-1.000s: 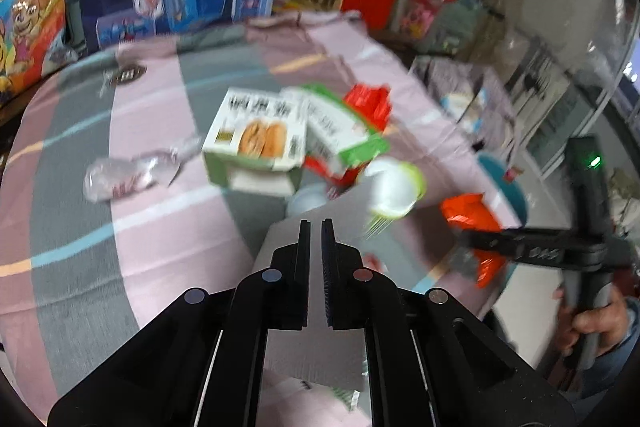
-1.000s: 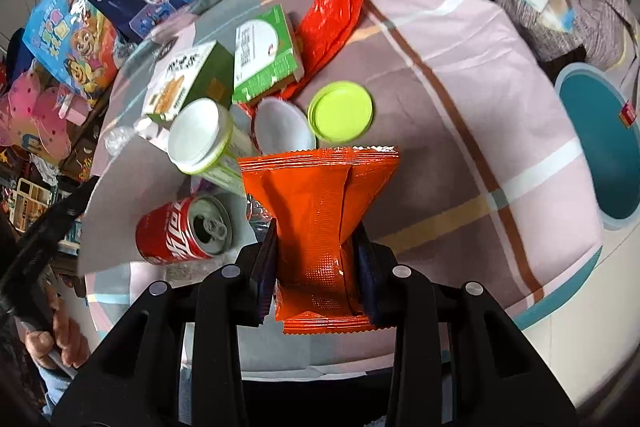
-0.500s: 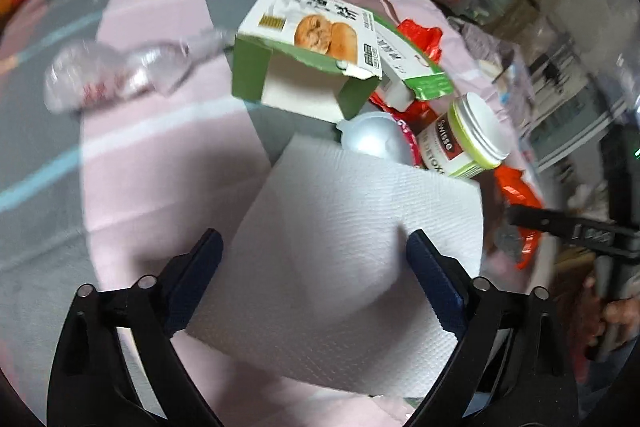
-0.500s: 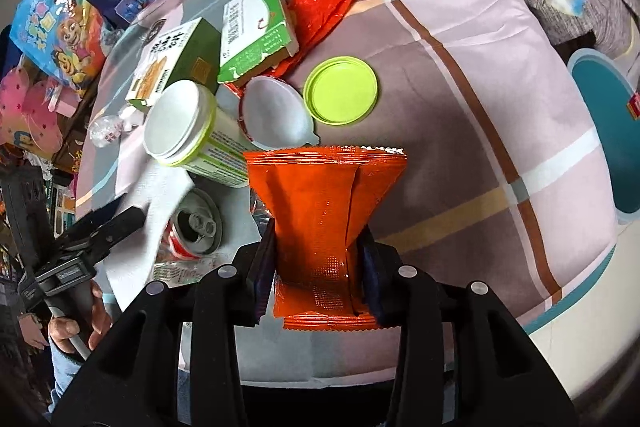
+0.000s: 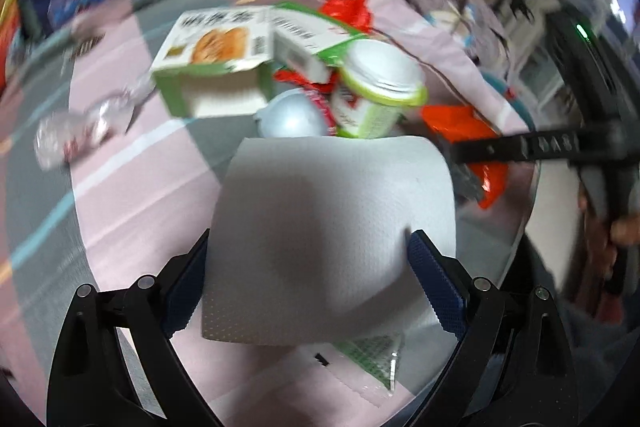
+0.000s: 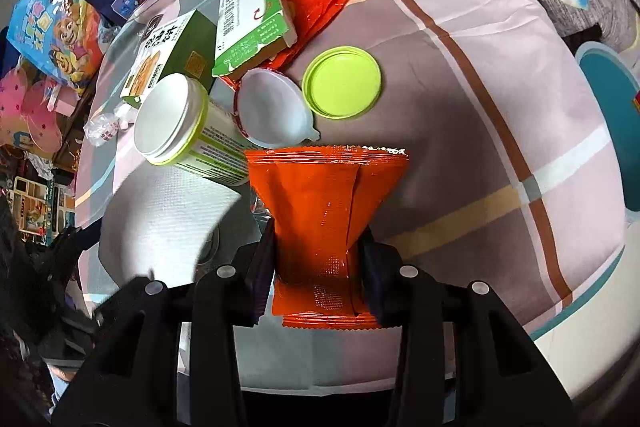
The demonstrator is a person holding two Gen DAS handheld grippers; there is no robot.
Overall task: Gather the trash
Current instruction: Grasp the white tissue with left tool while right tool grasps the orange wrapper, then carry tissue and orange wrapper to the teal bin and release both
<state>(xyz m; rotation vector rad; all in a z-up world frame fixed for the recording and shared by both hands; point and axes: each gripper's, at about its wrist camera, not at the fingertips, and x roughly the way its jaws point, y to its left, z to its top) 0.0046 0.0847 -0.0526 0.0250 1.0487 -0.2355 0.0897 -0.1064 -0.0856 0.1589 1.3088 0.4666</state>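
My right tool (image 6: 318, 259) is clenched on an orange snack wrapper (image 6: 326, 211), pinched at its waist so both ends flare out; I judge that grip keeps the slippery foil from sliding free while I carry it. My left tool (image 5: 308, 267) is spread wide, its blue pads on either side of a white paper towel (image 5: 332, 219) that humps up between them. I cannot tell whether the pads (image 5: 434, 287) already press the sheet or only flank it. I read the hump as something lying underneath it, but I cannot see what.

Just ahead of the left tool, past the towel's far edge, a green-rimmed white tub (image 5: 376, 91) lies on its side, touching a silvery peel-off seal (image 5: 292, 115). Beyond those sit two green-and-white cartons: a cake box (image 5: 216, 67) with its end flap open and a flatter box (image 5: 308, 43) leaning on it, with a red plastic bag (image 5: 348, 11) behind. Off to the left of the tool lies a crumpled clear wrapper (image 5: 76, 131). Beneath the tool, near my side, a small green-printed sachet (image 5: 372, 359) peeks from under the towel.

From the right tool, a lime-green lid (image 6: 342, 87) lies ahead, apart from the tub. Everything rests on the striped pink cloth over the bench (image 6: 480, 107). A teal bin (image 6: 612, 115) stands off to the right, below the bench edge, probably where the trash goes. The tub crowds the towel's far edge, so closing there risks nudging it.
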